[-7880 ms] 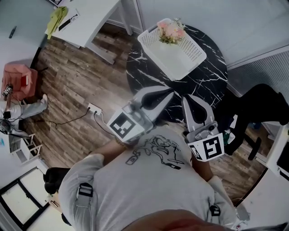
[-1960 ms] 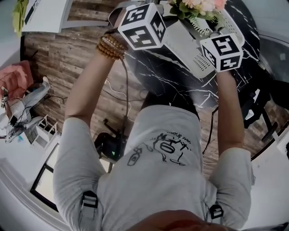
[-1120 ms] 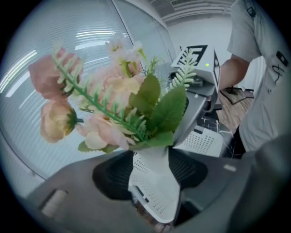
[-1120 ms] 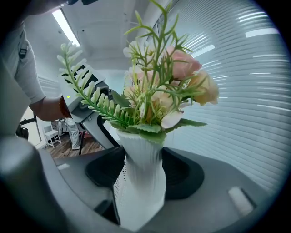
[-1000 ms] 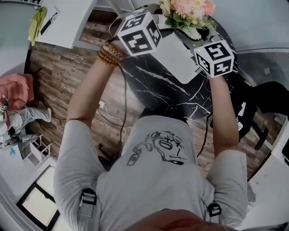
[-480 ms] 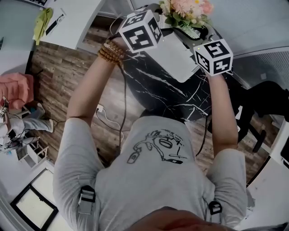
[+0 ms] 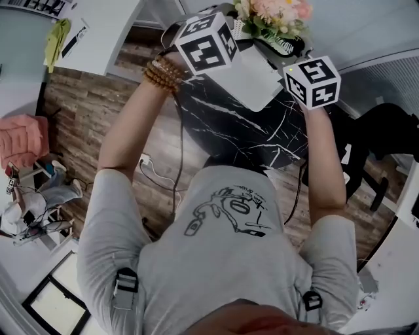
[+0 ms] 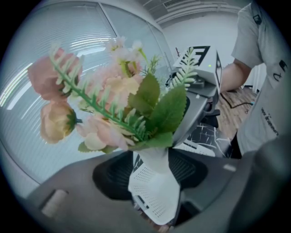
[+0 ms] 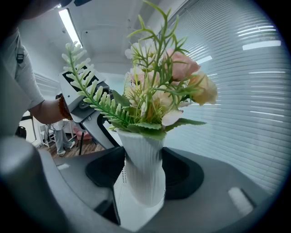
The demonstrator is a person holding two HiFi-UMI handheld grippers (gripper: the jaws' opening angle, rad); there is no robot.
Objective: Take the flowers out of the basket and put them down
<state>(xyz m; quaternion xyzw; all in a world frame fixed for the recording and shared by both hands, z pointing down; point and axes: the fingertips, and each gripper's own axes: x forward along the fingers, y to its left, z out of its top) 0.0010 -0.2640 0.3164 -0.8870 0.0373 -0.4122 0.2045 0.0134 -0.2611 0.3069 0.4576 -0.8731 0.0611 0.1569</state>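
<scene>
A bunch of pink and cream flowers [image 7: 275,13] with green fern leaves stands in a white ribbed vase [image 9: 143,175]. Both grippers hold the vase from opposite sides, in the air above the white perforated basket [image 7: 262,82]. In the left gripper view the left gripper [image 8: 152,182] is shut on the vase, with the flowers [image 8: 113,104] filling the picture. The right gripper [image 9: 142,177] is shut on the vase as well, the flowers [image 9: 159,91] rising above its jaws. The head view shows only the marker cubes of the left gripper [image 7: 206,42] and the right gripper [image 7: 313,82]; the jaws are hidden there.
The basket lies on a round black marble table [image 7: 222,124]. A white desk [image 7: 98,33] stands at the upper left and a black chair [image 7: 386,137] at the right. A cable and socket strip [image 7: 147,160] lie on the wooden floor. Window blinds [image 9: 245,91] are behind the flowers.
Both grippers closed on the vase in the basket and have lifted it together. Over the last second it has risen a little further above the basket.
</scene>
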